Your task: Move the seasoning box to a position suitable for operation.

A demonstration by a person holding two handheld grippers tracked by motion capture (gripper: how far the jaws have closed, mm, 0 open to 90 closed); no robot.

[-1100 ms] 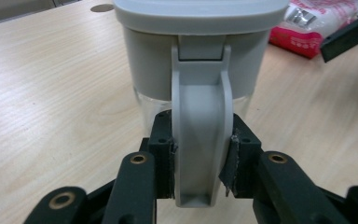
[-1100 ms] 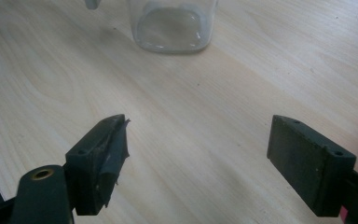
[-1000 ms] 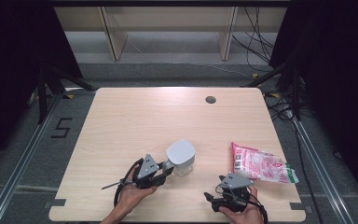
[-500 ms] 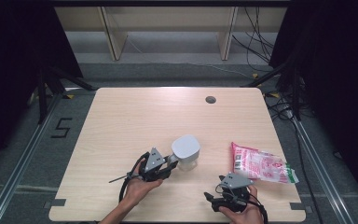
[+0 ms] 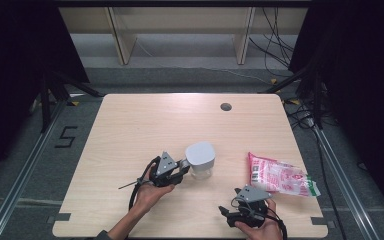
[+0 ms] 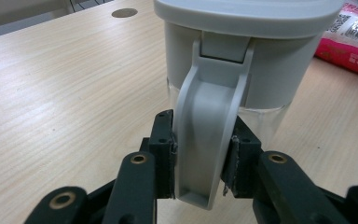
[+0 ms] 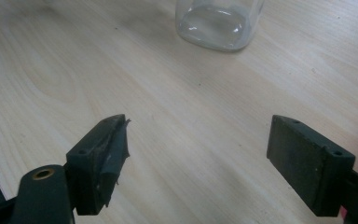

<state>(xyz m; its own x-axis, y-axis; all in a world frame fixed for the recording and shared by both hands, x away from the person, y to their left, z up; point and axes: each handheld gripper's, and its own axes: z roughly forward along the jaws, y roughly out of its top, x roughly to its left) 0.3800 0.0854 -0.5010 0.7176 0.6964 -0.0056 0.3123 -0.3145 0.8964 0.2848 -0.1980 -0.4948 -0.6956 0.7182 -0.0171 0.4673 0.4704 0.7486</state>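
A clear jug with a grey lid stands upright on the wooden table, just front of centre. My left gripper comes at it from the left and is shut on the jug's grey handle; both pads press the handle's sides in the left gripper view. My right gripper rests low near the table's front edge, right of centre. It is open with bare wood between its jaws. The jug's glass base lies ahead of it.
A pink snack bag lies flat at the right, beyond the right hand, and its corner sits behind the jug. A round cable hole marks the table's far side. Shelving and cables stand past the far edge.
My left gripper has slid the jug a little to the right and away from the front edge, still holding the handle. The right gripper has stayed put.
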